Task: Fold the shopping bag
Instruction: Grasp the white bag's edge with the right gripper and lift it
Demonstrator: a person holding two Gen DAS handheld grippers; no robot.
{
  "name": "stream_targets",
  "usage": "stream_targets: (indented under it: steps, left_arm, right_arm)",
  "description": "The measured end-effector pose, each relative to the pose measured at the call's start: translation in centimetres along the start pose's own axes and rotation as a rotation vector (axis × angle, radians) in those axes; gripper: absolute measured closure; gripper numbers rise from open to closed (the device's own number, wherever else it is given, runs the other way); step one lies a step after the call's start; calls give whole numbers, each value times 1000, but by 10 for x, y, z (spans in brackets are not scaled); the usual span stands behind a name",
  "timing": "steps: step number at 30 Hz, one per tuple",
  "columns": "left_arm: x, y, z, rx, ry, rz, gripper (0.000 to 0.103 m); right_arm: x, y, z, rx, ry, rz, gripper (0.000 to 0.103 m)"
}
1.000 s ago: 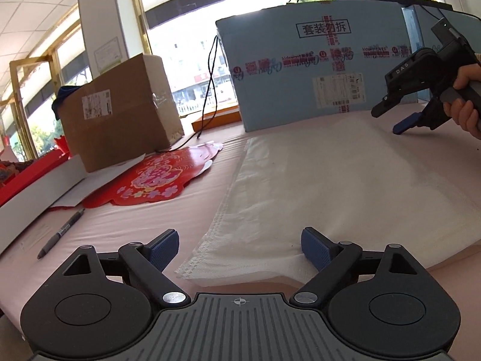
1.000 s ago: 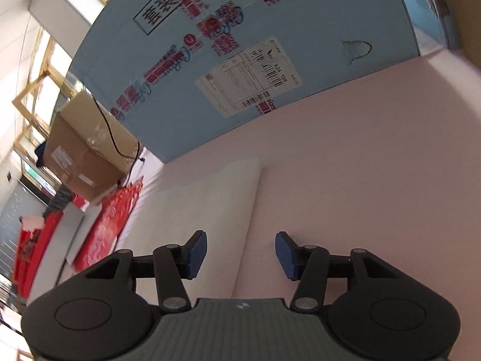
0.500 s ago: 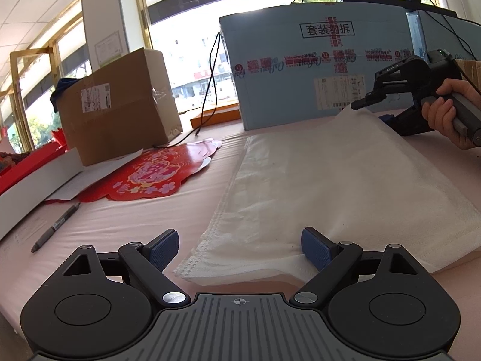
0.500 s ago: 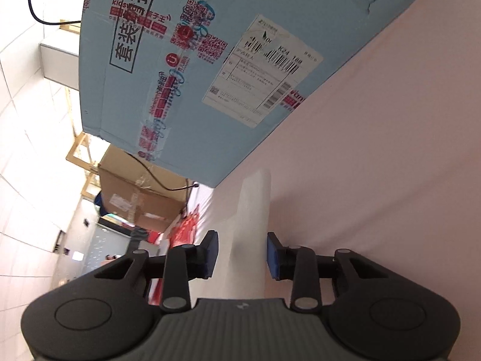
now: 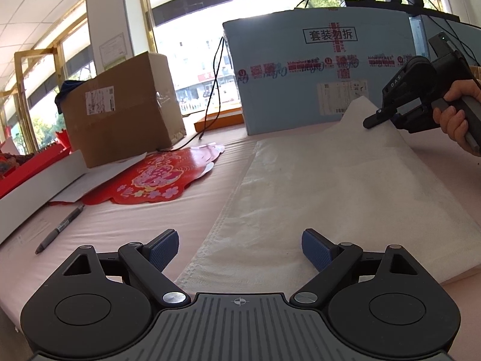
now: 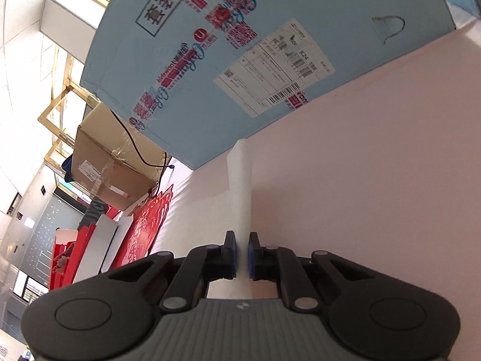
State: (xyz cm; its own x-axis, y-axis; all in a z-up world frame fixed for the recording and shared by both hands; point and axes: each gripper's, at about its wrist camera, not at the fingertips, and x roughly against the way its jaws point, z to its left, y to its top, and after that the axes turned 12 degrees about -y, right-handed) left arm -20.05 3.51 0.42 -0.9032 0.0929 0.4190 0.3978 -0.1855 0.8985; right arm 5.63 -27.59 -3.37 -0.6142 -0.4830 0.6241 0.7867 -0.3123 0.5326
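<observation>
A white non-woven shopping bag (image 5: pixel 330 192) lies flat on the pink table. My left gripper (image 5: pixel 240 248) is open, hovering over the bag's near edge, its pads apart on either side of that edge. My right gripper (image 6: pixel 239 254) is shut on the bag's far right corner, which shows as a thin white strip (image 6: pixel 240 186) rising between the pads. In the left wrist view the right gripper (image 5: pixel 387 114) holds that corner lifted off the table.
A large blue carton (image 5: pixel 318 78) stands behind the bag. A brown cardboard box (image 5: pixel 123 111), a red paper cutout (image 5: pixel 159 180), a white box (image 5: pixel 36 186) and a pen (image 5: pixel 60 228) lie to the left. A black cable (image 5: pixel 213 90) hangs down.
My right gripper closed on the bag's far right corner and raised it. The left gripper stayed open at the near edge.
</observation>
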Motion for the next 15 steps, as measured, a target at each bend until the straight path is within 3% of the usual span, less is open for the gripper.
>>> stream_targets:
  steps: [5, 9, 12, 15]
  left_arm:
    - [19, 15, -47, -87, -252, -104, 11]
    - [22, 15, -88, -196, -378, -89, 10]
    - [22, 9, -114, -292, -409, -52, 11]
    - [19, 2, -130, -379, -383, -17, 11]
  right_arm:
    - [35, -15, 16, -15, 14, -75, 95]
    - [61, -29, 26, -19, 50, -98, 95]
    - [82, -38, 32, -12, 61, -112, 95]
    - [105, -46, 29, -13, 64, -137, 95]
